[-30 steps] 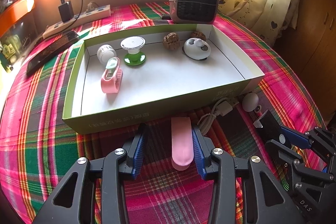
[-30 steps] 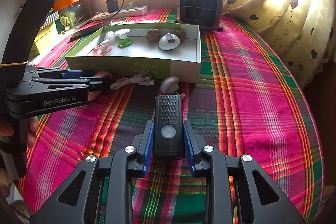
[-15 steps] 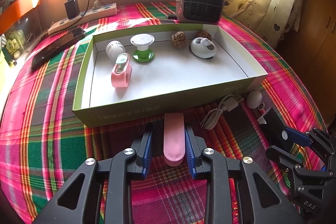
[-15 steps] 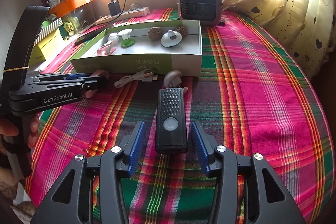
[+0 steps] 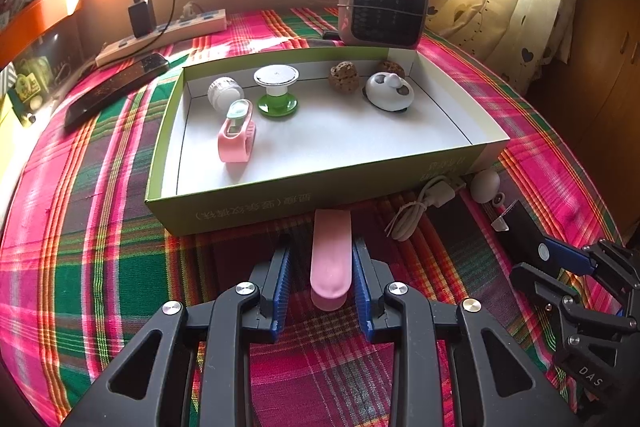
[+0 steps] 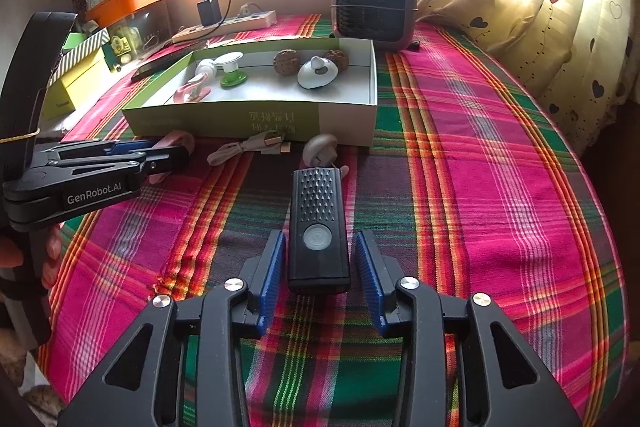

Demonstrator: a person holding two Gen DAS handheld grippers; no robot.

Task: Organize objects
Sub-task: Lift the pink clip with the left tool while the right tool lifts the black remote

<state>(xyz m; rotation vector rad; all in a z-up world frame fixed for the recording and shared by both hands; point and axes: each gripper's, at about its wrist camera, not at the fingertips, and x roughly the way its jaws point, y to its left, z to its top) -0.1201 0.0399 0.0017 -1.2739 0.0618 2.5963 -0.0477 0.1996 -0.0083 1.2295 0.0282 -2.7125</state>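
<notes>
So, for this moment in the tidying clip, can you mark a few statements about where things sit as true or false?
1. The black device lies on the plaid cloth between the fingers of the right gripper. True; the jaws have just been closing, and a thin gap shows on each side.
2. The white cable is inside the green box. False: it lies on the cloth outside the box, against its near wall.
3. The heater stands beyond the box's far wall. True.
4. The box holds nothing. False: a pink clip, a green-based spool and other small things sit in it.
</notes>
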